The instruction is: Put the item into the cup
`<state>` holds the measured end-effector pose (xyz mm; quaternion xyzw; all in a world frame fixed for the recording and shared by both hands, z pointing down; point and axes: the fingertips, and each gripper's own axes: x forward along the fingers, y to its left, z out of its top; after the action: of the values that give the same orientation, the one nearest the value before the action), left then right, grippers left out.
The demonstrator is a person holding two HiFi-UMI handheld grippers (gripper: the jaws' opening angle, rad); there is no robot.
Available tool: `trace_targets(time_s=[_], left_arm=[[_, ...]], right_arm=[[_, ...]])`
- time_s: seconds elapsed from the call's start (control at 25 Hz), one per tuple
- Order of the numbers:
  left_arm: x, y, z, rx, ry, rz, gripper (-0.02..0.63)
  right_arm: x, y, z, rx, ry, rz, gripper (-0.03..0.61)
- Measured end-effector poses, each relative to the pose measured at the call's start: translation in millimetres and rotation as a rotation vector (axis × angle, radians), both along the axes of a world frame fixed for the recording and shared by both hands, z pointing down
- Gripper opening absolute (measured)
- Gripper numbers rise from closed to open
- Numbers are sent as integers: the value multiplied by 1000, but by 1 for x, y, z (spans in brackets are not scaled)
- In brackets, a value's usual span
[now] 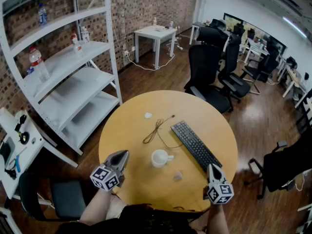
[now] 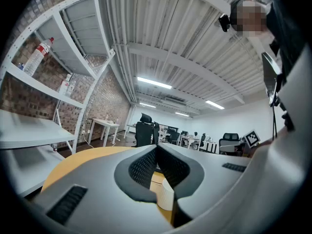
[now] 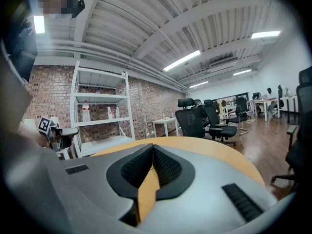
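My right gripper is closed and empty. My left gripper is the same. Both hover at the near edge of the table.

The item lies on the table between the right gripper and the cup, just beside the cup.

Recommended: open the right jaws before descending, pinch the item squarely, carry it over the rim and release low.

Limits: the item is small and blurred, so its kind cannot be determined. A pale scrap beyond the cable may be a second candidate. Neither gripper view shows the item.

We see a table with a cup at its middle and a keyboard toward its right edge. A cable and a scrap lie toward the far edge. An item lies near the front edge.
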<state>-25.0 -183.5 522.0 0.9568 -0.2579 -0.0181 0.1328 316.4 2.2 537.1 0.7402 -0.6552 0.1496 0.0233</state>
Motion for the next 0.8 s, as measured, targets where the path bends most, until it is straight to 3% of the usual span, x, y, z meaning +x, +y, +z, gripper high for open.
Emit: trace_targets(time_s=[0.04, 0.12, 0.2, 0.4, 0.64, 0.68, 0.8], left_arm=[[2, -5, -4, 12, 4, -5, -5], [6, -14, -11, 38, 4, -13, -5], [6, -20, -16, 54, -5, -17, -5], [-18, -15, 2, 2, -10, -62, -5], [-48, -13, 19, -35, -31, -145, -5], [-57, -13, 22, -45, -31, -165, -5], [-79, -11, 28, -75, -32, -215, -5]], right_arm=[[0, -10, 2, -8, 1, -26, 21], [-4, -30, 7, -34, 0, -74, 118], [-15, -44, 14, -86, 4, -110, 156], [-54, -63, 67, -271, -4, -241, 240], [-81, -77, 141, -441, 2, -359, 251], [-89, -79, 152, -468, 1, -388, 281], [-105, -82, 175, -551, 48, -450, 282]])
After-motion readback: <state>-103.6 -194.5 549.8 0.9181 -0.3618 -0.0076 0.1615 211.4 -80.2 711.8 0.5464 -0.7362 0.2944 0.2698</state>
